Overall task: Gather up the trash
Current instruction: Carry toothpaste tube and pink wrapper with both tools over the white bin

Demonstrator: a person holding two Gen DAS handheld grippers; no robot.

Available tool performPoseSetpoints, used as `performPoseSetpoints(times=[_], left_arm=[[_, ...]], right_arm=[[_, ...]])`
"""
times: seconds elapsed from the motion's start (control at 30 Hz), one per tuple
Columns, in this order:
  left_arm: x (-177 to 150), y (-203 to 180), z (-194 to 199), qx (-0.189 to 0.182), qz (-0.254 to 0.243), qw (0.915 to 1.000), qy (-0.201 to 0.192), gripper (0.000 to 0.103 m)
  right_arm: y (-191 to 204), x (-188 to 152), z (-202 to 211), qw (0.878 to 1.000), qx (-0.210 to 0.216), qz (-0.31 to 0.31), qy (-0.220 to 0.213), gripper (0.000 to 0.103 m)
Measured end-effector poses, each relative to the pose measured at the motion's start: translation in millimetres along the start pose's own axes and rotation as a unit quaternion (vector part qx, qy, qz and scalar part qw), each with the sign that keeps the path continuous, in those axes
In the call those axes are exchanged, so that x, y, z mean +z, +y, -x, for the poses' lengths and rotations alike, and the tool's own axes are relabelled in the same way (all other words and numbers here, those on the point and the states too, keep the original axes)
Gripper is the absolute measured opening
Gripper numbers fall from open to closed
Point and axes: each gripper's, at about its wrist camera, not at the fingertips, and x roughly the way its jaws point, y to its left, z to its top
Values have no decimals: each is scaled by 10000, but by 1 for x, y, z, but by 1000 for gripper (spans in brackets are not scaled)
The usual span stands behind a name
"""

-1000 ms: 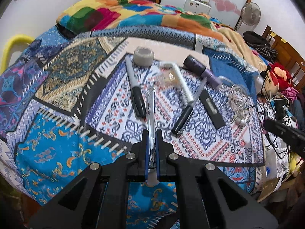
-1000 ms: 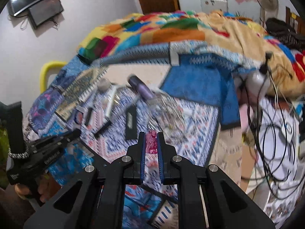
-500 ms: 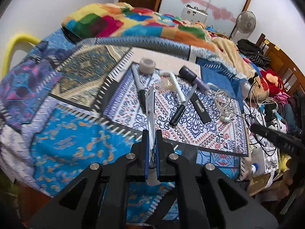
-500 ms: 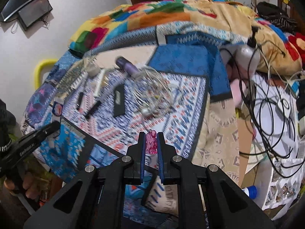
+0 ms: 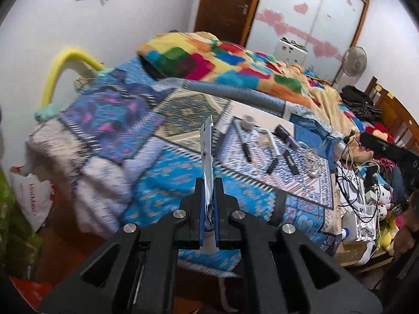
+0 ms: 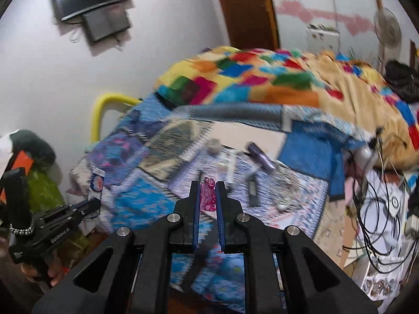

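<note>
A bed [image 5: 167, 183] under a patterned blue bedspread fills the room's middle, a patchwork quilt [image 5: 222, 60] heaped at its far end against a white wall. Markers [image 5: 242, 144], a tape roll [image 5: 248, 122] and a cable coil [image 5: 311, 161] lie near the bed's right edge — tangled wires crowd beyond, and the floor opens at left by a white bag [image 5: 32, 198]. The left claw [image 5: 207, 183] pinches a flat white-blue wrapper [image 5: 207, 141]; the right claw [image 6: 208, 187] clamps a crumpled pink wrapper [image 6: 208, 196] — blur smears the bedspread.
</note>
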Motion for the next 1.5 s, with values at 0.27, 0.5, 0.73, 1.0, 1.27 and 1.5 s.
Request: performPoseSetpoints(times=[0.27, 0.5, 0.73, 1.0, 1.27, 1.5], left_arm=[[-31, 58, 68, 446, 195, 9987, -168, 5], [-71, 102, 115, 784, 330, 9963, -124, 5], [-111, 141, 135, 978, 559, 9936, 105, 5], [-146, 179, 120, 1047, 926, 9887, 542, 5], [-174, 208, 65, 1036, 1251, 9791, 1223, 4], [-199, 230, 11, 1091, 1502, 9645, 1878, 4]], right_arm=[[81, -11, 8, 9980, 434, 448, 46, 10], [157, -43, 3, 9920, 868, 871, 293, 10], [217, -74, -9, 9824, 1158, 1310, 656, 10], [267, -112, -42, 9665, 1347, 1783, 1264, 10], [297, -151, -100, 9441, 1330, 2312, 1935, 10], [303, -180, -161, 9263, 1271, 2437, 2578, 10]])
